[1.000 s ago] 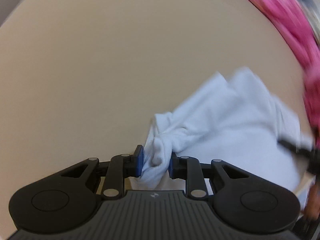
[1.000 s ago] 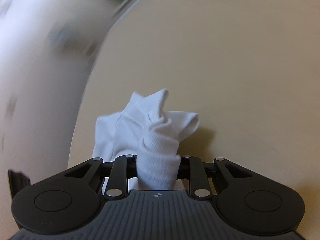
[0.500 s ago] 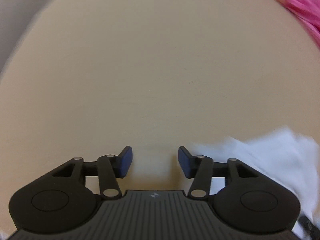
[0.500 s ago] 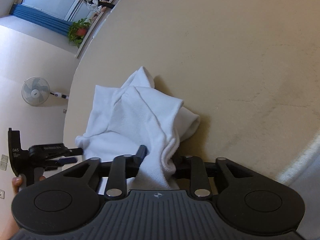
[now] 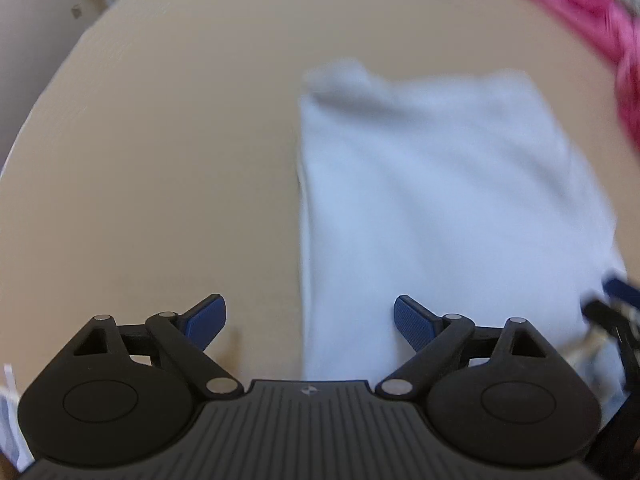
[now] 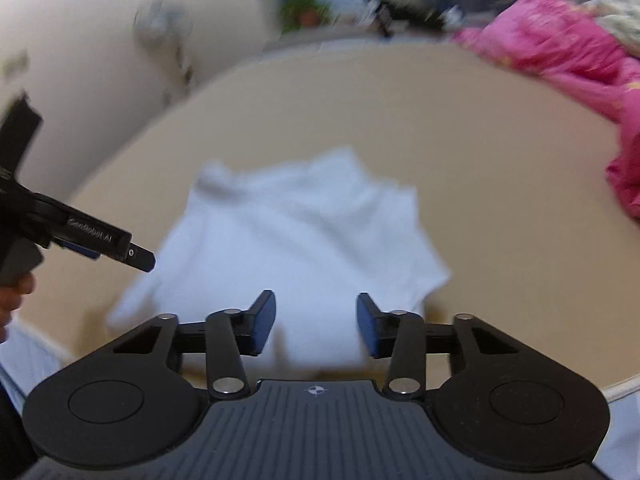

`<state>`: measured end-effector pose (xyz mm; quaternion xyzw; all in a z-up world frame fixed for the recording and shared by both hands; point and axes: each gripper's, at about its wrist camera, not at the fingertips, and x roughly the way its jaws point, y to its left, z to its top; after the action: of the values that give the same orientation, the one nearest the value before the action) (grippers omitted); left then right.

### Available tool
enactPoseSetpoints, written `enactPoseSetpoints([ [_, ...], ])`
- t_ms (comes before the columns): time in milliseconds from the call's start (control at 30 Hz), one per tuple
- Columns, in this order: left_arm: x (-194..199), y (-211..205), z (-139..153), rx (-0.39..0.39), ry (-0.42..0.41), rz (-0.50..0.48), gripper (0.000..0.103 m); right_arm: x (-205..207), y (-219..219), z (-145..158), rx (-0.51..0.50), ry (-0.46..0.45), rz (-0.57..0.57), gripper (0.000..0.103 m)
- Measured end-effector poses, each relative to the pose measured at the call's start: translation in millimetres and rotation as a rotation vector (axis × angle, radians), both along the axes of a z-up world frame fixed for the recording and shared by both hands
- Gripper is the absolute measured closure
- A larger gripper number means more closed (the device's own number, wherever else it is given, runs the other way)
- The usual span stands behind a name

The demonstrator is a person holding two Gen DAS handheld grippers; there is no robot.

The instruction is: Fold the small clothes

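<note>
A small white garment (image 5: 440, 200) lies flat on the beige table (image 5: 160, 160), blurred by motion. My left gripper (image 5: 310, 322) is open wide and empty, above the garment's near left edge. In the right wrist view the same white garment (image 6: 296, 240) lies loosely folded, and my right gripper (image 6: 316, 326) is open and empty just above its near edge. The left gripper shows there as a black arm (image 6: 100, 242) at the left, over the garment's left side.
A pile of pink clothing (image 6: 580, 68) lies at the table's far right, also in the left wrist view (image 5: 592, 20). The table's edge (image 6: 140, 136) curves round at the left, with wall and a window behind.
Both grippers have let go of the white garment and opened. It now lies flat on the table, and both grippers have drawn back above it.
</note>
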<state>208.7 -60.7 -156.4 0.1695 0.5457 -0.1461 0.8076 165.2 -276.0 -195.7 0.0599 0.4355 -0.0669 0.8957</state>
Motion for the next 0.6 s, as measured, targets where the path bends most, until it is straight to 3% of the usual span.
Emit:
enactPoseSetpoints([
  [133, -42.0, 13.5, -9.5, 0.121, -0.181, -0.020, 0.000, -23.0, -19.5, -30.7, -0.028, 0.116, -0.094, 0.060],
  [200, -51.7, 13.4, -3.7, 0.161, -0.196, -0.070, 0.000, -44.1, -28.3, -20.9, -0.016, 0.106, -0.116, 0.061],
  [300, -76.2, 6.4, 17.3, 0.192, -0.233, -0.116, 0.000, -69.4, -26.7, 9.8, 0.027, 0.070, -0.166, 0.048],
  [467, -107.0, -3.3, 63.8, 0.051, -0.249, -0.044, 0.000, -97.3, 18.5, 69.2, -0.028, -0.077, -0.170, 0.012],
  [600, -137.6, 15.3, 98.1, -0.026, -0.221, 0.035, 0.000, -111.5, 59.2, 96.0, -0.097, -0.145, -0.147, 0.005],
])
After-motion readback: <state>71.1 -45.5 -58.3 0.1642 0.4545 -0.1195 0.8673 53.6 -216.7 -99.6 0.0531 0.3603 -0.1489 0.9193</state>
